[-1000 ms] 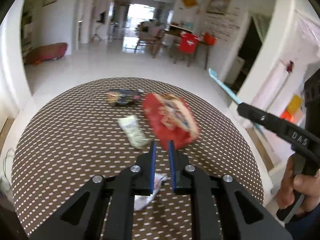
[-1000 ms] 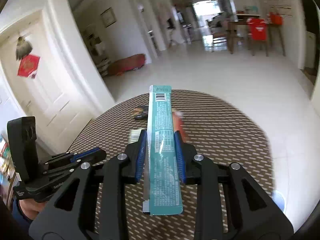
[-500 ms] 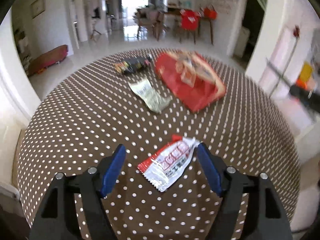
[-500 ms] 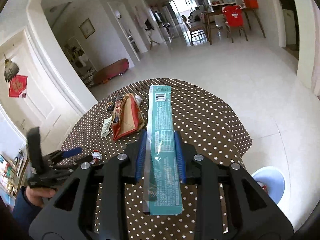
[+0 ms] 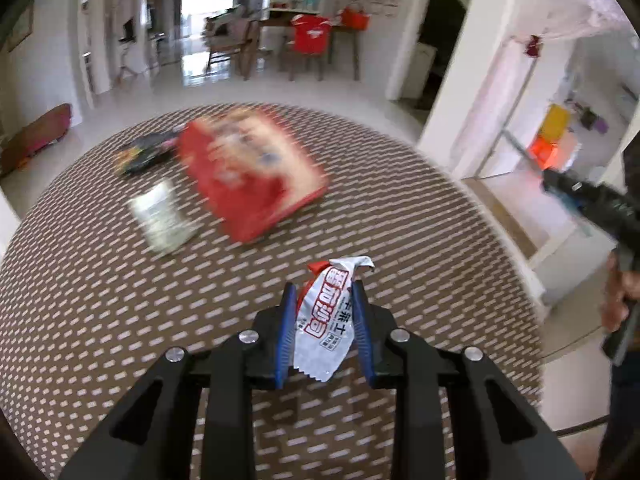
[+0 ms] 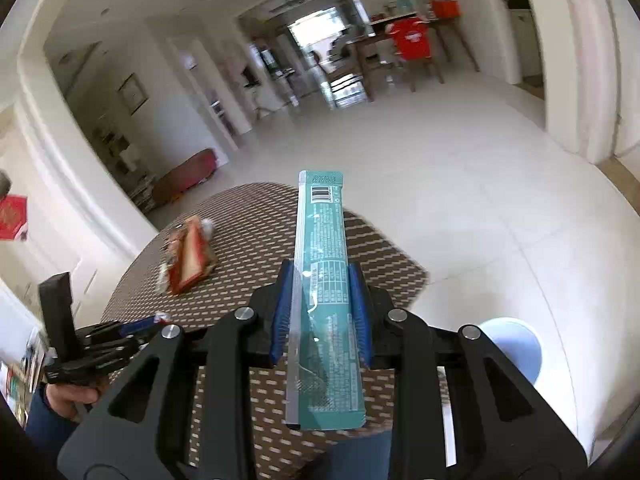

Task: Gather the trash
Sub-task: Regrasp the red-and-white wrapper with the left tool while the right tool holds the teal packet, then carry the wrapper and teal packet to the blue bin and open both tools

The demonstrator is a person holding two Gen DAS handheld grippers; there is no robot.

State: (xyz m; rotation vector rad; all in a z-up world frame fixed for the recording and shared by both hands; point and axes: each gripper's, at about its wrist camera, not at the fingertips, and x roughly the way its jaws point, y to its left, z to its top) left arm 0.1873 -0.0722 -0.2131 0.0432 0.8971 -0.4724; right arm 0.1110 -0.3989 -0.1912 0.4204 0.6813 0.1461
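Observation:
My left gripper (image 5: 323, 300) is shut on a small red and white snack wrapper (image 5: 326, 320), held above the round brown dotted table (image 5: 400, 240). My right gripper (image 6: 322, 284) is shut on a long teal wrapper (image 6: 322, 264) that sticks out forward past the fingers, above the table's near right side. On the table lie a big red snack bag (image 5: 252, 176), a pale silvery wrapper (image 5: 162, 216) and a dark wrapper (image 5: 146, 152). The left gripper also shows at the lower left of the right wrist view (image 6: 136, 326).
A light blue bin (image 6: 512, 348) stands on the white floor to the right of the table. The right hand and its gripper (image 5: 592, 200) show at the right edge of the left wrist view. Chairs and a table stand far back.
My left gripper opened around the red and white wrapper, then shut on it and lifted it. My right gripper kept the teal wrapper and swung right, bringing the blue bin into view.

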